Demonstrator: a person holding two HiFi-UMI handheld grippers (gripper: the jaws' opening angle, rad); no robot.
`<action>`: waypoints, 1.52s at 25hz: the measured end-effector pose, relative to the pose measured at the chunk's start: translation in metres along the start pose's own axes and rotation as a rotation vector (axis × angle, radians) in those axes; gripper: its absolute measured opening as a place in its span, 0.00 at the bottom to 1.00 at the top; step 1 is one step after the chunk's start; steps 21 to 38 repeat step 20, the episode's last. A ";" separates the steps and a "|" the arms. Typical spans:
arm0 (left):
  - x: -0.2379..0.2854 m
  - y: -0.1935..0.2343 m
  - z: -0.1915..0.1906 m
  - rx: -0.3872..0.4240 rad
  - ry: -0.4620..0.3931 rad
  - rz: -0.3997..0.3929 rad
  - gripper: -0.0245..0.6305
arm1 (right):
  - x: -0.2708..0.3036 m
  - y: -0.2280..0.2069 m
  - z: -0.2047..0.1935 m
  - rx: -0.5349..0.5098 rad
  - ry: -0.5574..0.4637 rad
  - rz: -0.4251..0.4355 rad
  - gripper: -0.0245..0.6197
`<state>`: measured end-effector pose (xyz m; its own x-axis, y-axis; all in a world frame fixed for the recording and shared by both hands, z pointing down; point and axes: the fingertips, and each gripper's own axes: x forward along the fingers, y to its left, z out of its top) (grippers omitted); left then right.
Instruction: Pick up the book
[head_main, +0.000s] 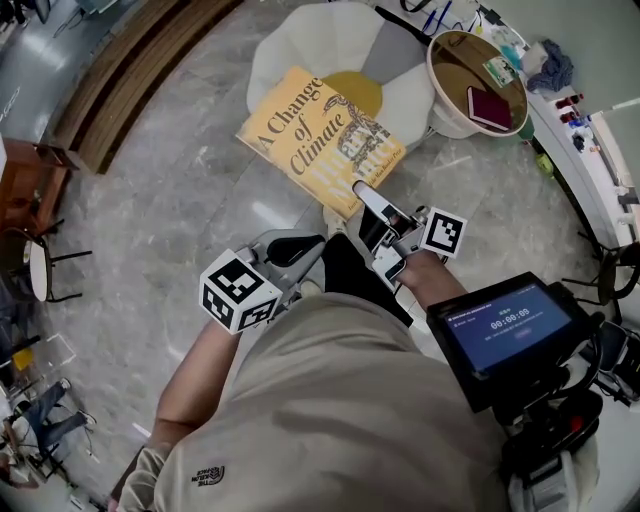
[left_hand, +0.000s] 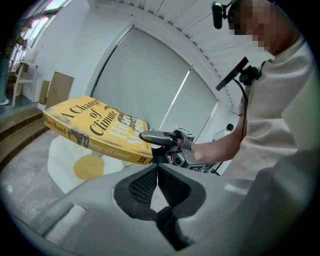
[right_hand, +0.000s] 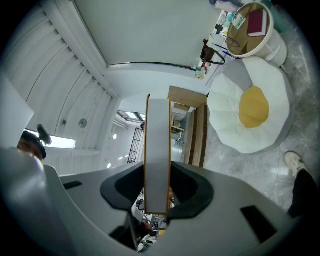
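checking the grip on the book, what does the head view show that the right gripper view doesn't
Only the head view: the yellow hardcover book's printed front cover, and a black screen showing a timer. Only the right gripper view: the book's grey page edge clamped between the right claw's jaws. Both: the white-and-yellow fried-egg-shaped cushion and the round wooden-topped table carrying a maroon booklet.

Yellow book (head_main: 320, 140), white cushion (head_main: 300, 40), apparently maroon booklet (head_main: 490, 107)
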<state>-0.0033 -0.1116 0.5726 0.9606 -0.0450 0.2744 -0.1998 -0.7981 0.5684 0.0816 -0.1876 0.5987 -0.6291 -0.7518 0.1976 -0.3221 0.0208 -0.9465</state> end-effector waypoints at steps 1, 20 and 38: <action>0.000 0.000 0.001 -0.001 0.000 0.000 0.05 | 0.000 0.001 0.000 0.001 0.001 0.000 0.27; 0.001 0.006 -0.005 -0.024 0.019 0.002 0.05 | 0.005 -0.002 0.005 0.009 -0.015 0.010 0.27; 0.001 0.006 -0.005 -0.024 0.019 0.002 0.05 | 0.005 -0.002 0.005 0.009 -0.015 0.010 0.27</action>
